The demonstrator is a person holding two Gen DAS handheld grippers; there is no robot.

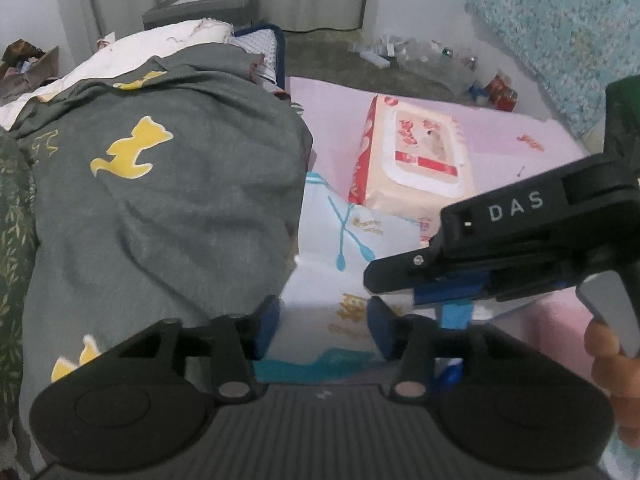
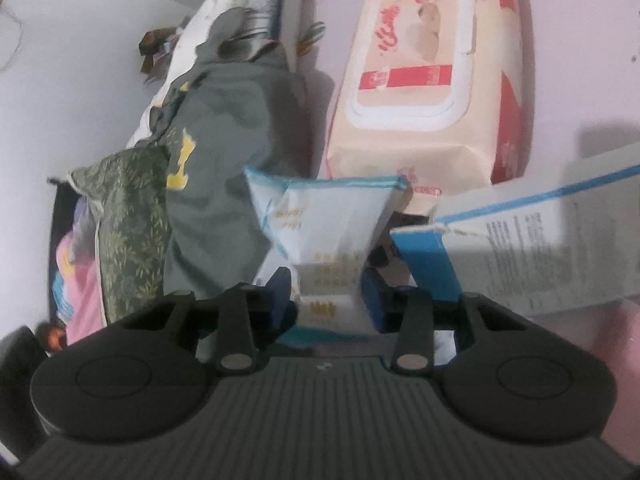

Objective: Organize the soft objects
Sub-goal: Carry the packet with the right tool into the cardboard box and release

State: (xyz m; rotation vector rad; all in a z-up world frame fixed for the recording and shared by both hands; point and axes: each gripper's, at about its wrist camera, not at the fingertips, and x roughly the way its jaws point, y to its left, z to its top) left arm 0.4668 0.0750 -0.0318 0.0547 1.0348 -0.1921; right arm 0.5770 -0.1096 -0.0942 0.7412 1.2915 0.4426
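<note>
A soft white and light-blue packet [image 1: 336, 240] lies on the pink sheet [image 1: 332, 108], against a grey cloth with yellow bears [image 1: 168, 184]. My left gripper [image 1: 324, 328] hovers over its near end, jaws apart, blue pads at either side; the packet is not visibly squeezed. My right gripper [image 1: 384, 288] reaches in from the right, held by a hand [image 1: 612, 364]. In the right wrist view the right gripper [image 2: 328, 300] pinches the packet [image 2: 328, 216], which narrows between the pads. A red and cream wipes pack [image 1: 420, 152] [image 2: 424, 80] lies just beyond.
A white and blue carton [image 2: 520, 240] lies right of the packet. Left of the grey cloth [image 2: 224, 160] lies a green leaf-print fabric [image 2: 132, 224]. Bottles and litter [image 1: 440, 60] sit on the floor beyond. A grey box [image 1: 200, 8] stands by the curtain.
</note>
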